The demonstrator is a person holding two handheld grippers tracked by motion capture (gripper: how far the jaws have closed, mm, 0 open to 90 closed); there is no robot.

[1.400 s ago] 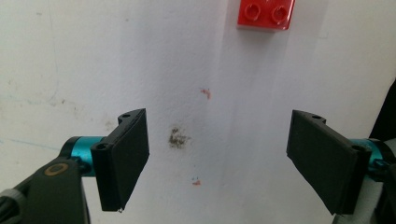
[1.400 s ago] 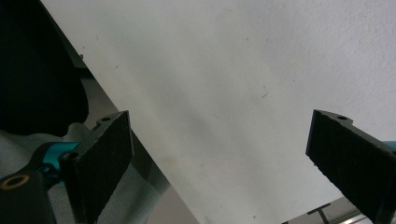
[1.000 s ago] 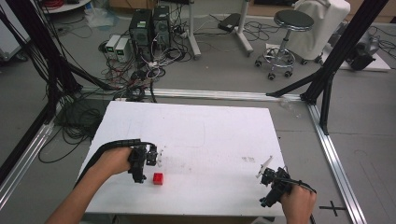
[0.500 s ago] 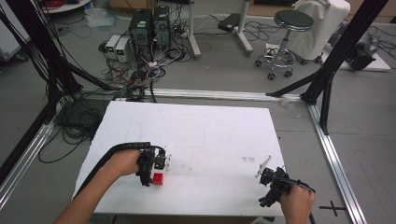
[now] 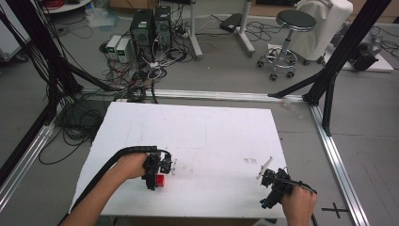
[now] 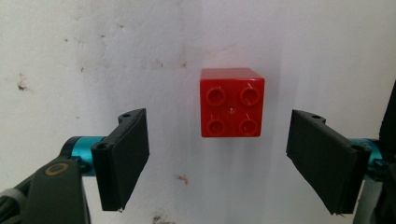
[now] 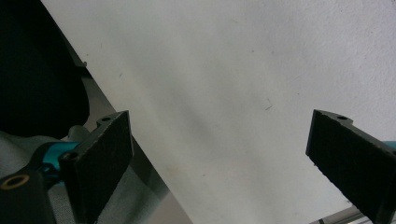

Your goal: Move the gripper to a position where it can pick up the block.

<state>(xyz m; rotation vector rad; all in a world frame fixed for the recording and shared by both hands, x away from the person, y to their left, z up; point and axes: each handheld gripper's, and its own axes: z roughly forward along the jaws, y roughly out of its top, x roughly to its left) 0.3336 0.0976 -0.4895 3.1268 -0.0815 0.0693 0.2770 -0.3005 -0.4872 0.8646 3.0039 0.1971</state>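
Red, square and four-studded, the brick (image 6: 232, 102) lay between my left gripper (image 6: 219, 161), its jaws apart. My right gripper (image 7: 219, 163) at four o'clock gaped over the white table (image 5: 211, 127).

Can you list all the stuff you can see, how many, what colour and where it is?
Brick: one, red, four studs on top, on the table between the left tool's open jaws, not touched.
Table: one, white, in the middle of the room.
Stool: one, black seat, metal legs on wheels, on the floor beyond the table.
Computer boxes: two, dark, on the floor behind the table, among tangled cables.
Frame posts: black, at the left and right of the table.
Left tool: one, black jaws, open around the brick.
Right tool: one, black jaws, open, at the table's near right edge.
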